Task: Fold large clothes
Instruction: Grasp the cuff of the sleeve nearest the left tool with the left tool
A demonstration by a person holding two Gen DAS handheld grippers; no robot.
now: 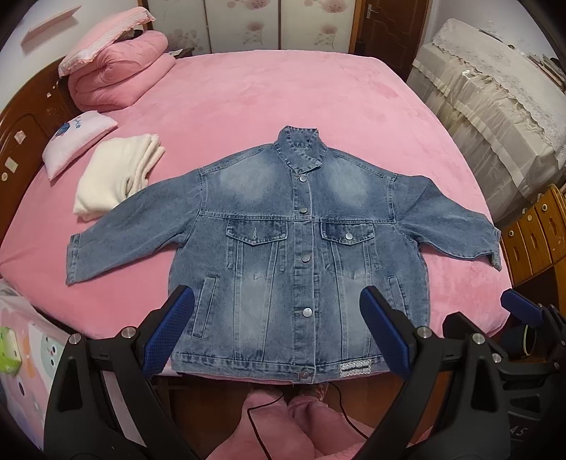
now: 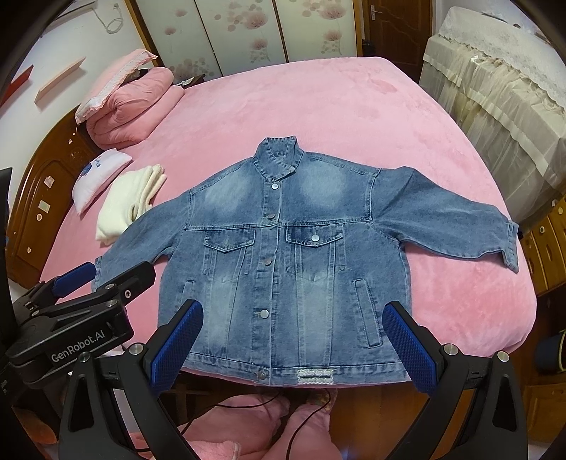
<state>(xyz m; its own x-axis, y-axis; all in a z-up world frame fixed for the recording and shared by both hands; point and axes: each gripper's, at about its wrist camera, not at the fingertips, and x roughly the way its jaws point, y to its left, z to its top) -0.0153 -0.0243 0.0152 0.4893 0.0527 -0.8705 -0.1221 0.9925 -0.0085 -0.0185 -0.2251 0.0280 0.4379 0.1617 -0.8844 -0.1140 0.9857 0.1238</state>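
At the near edge, both grippers hang above the foot of the bed with nothing between their blue pads. The left gripper (image 1: 276, 332) has its jaws spread wide, framing the lower half of the jacket; the right gripper (image 2: 292, 341) is likewise wide apart and empty. Below them, pink trouser legs (image 1: 283, 424) and a thin dark cable (image 1: 254, 421) show over the floor.

The denim jacket (image 1: 300, 247) lies flat and face up on the pink bed (image 1: 283, 99), buttoned, its hem at the near edge of the mattress and its collar pointing away. Both sleeves are spread outward, the right one reaching toward the bed's right edge.

Just beyond the left sleeve sits a folded cream garment (image 1: 116, 177), its near corner touching or slightly under the sleeve. Past that rests a small white pillow (image 1: 78, 141) with a blue print, and farther back a folded pink quilt (image 1: 120, 78) with a lace-edged pillow on top, all along the dark wooden headboard (image 1: 24, 124) at the left.

To the right stands furniture draped in a cream lace cloth (image 2: 495, 81), with wooden drawers (image 1: 537, 233) nearer. The far wall carries floral panelled doors (image 2: 244, 32) and a brown wooden door (image 2: 396, 28).
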